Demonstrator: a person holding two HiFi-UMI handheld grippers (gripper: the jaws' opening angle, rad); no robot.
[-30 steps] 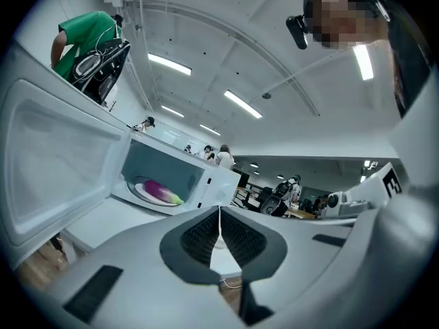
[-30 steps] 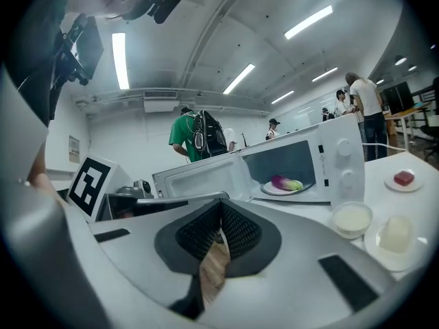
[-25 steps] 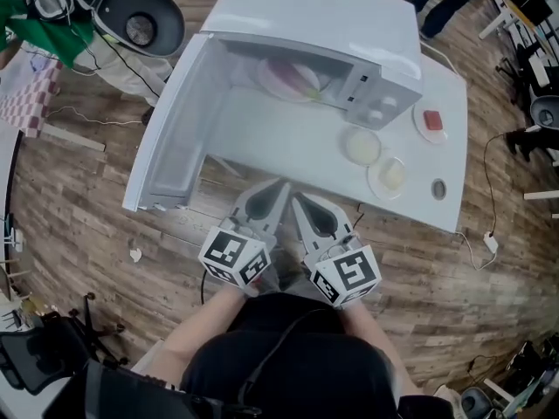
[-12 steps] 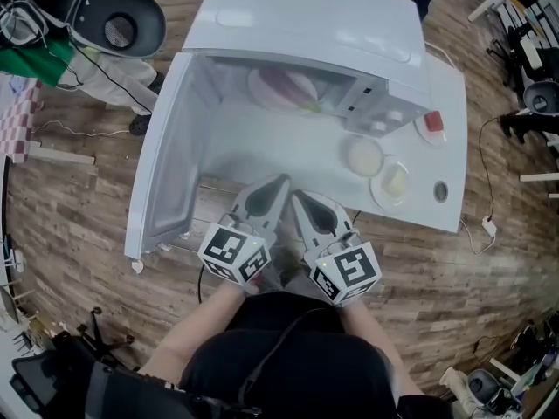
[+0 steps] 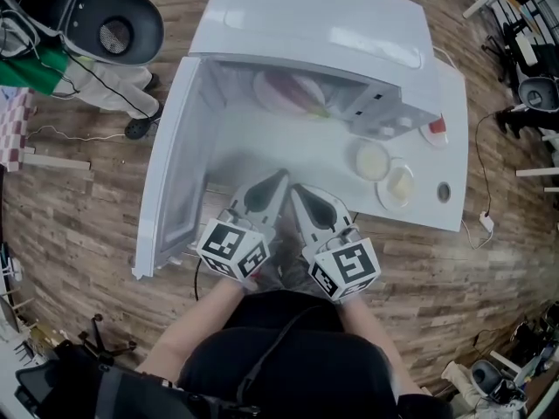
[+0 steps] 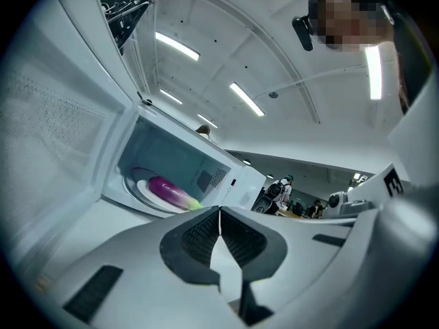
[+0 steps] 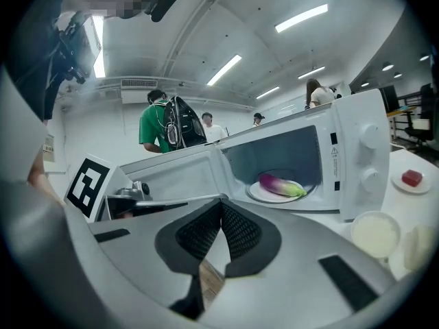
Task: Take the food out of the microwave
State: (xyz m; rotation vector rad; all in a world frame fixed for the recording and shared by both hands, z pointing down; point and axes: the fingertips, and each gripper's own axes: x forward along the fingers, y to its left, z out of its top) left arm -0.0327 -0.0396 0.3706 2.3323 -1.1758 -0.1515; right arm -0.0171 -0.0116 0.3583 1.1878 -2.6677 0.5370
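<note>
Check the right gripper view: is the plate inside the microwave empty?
No, a purple and green vegetable lies on the plate inside the microwave.

The left hand-held gripper [image 5: 278, 180] and right hand-held gripper [image 5: 298, 191] have neared the microwave [image 5: 314, 24].

Purple green-tipped vegetable [image 7: 280, 185], lying on white plate [image 7: 259, 195], inside open microwave [image 7: 359, 149]
</note>
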